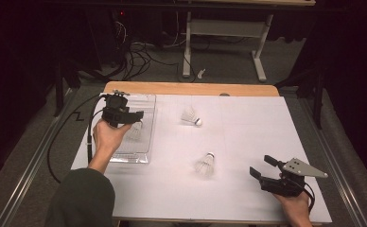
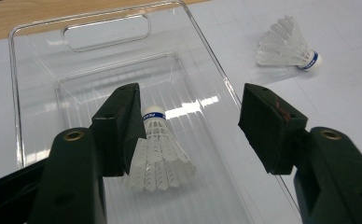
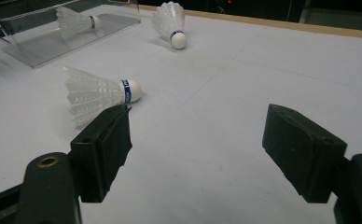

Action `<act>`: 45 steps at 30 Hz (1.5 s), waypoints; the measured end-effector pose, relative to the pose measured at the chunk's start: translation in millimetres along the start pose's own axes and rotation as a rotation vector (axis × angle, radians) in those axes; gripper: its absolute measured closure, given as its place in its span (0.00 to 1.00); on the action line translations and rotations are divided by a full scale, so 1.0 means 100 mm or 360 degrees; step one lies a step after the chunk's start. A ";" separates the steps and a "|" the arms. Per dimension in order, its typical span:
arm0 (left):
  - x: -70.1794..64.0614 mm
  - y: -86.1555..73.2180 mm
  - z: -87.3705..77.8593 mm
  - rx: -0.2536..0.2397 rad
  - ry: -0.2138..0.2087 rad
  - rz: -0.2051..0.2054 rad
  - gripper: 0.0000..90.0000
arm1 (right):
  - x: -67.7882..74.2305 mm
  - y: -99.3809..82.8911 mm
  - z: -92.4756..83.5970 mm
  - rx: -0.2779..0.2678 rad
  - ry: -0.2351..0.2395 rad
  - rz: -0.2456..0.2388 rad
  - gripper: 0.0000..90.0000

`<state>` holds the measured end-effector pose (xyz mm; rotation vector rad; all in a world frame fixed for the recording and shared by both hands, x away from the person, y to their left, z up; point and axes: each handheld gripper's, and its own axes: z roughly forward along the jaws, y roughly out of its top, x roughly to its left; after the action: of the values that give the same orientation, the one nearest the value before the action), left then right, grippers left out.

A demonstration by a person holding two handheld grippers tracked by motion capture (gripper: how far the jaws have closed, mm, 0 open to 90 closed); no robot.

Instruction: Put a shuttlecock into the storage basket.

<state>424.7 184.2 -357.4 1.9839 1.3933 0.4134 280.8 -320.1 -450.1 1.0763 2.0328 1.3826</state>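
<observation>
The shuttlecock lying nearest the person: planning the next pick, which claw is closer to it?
Right. The right claw sits just beside that shuttlecock, open; the left claw hovers open over the clear tray, farther off.

- A clear tray (image 1: 146, 101) sits at the table's (image 1: 248, 123) left rear
- One shuttlecock (image 2: 158, 151) lies inside the tray
- A second shuttlecock (image 1: 191, 117) lies on the table just right of the tray
- A third shuttlecock (image 1: 205, 165) lies nearer the person, in front of the second, well apart from it

white sheet (image 1: 248, 142) over wooden table (image 1: 191, 88)
</observation>
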 end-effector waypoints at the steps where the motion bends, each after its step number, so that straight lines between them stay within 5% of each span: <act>1: -0.01 -0.01 -0.01 -0.0003 -0.0002 0.0002 0.44 | 0.00 0.00 0.00 -0.0001 -0.0001 -0.0002 0.27; 45: -0.28 -0.35 -0.40 -0.0224 -0.0100 0.0163 0.43 | 0.00 0.00 -0.01 -0.0006 0.0000 0.0006 0.27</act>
<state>365.4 179.2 -348.6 1.9414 1.1939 0.4779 280.4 -320.8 -449.9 1.0789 2.0285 1.3874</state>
